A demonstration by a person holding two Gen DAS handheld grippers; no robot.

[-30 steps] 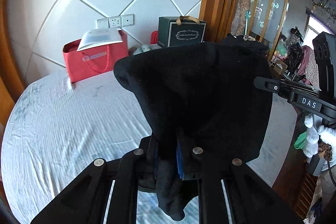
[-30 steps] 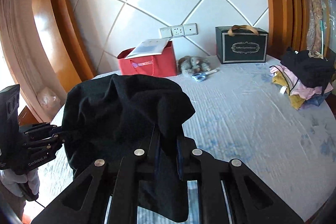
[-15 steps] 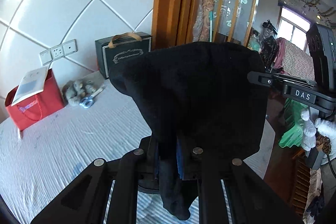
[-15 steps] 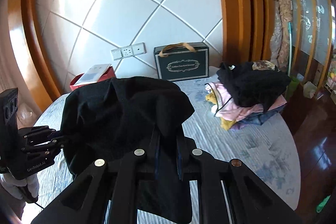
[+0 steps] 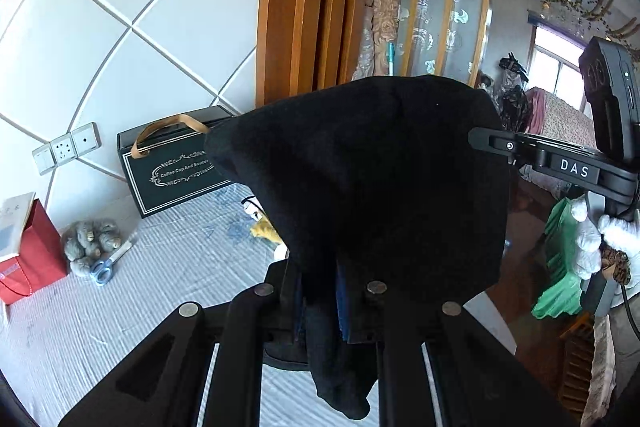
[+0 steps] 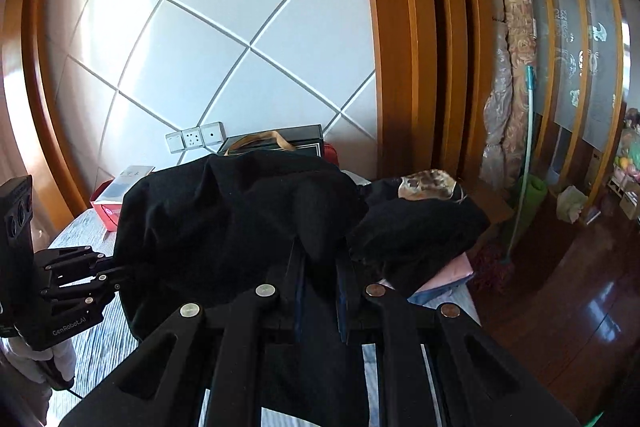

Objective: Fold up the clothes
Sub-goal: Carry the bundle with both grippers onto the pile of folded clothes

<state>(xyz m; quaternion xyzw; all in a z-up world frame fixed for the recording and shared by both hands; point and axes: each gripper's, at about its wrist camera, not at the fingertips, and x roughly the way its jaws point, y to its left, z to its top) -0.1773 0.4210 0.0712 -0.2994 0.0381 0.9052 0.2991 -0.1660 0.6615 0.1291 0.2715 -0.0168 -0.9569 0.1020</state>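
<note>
A black garment (image 5: pixel 372 179) hangs folded between both grippers, held up above the table. My left gripper (image 5: pixel 320 291) is shut on one edge of it, with cloth hanging down between the fingers. My right gripper (image 6: pixel 320 279) is shut on the other edge of the black garment (image 6: pixel 232 223). The right gripper also shows in the left wrist view (image 5: pixel 480 141), clamped on the cloth. The left gripper shows at the left of the right wrist view (image 6: pixel 120 273). A pile of clothes (image 6: pixel 424 227), black on top, lies just beyond the right gripper.
The table has a pale striped cloth (image 5: pixel 80 331). On it stand a black gift box (image 5: pixel 172 167), a red bag (image 5: pixel 32 259), a grey bundle (image 5: pixel 90 239) and scissors (image 5: pixel 108 265). Wooden pillars (image 6: pixel 408 47) and dark floor (image 6: pixel 580 287) lie to the right.
Both grippers have swung to the right with the garment. The clothes pile has come close under the right gripper. The red bag has slid to the left edge.
</note>
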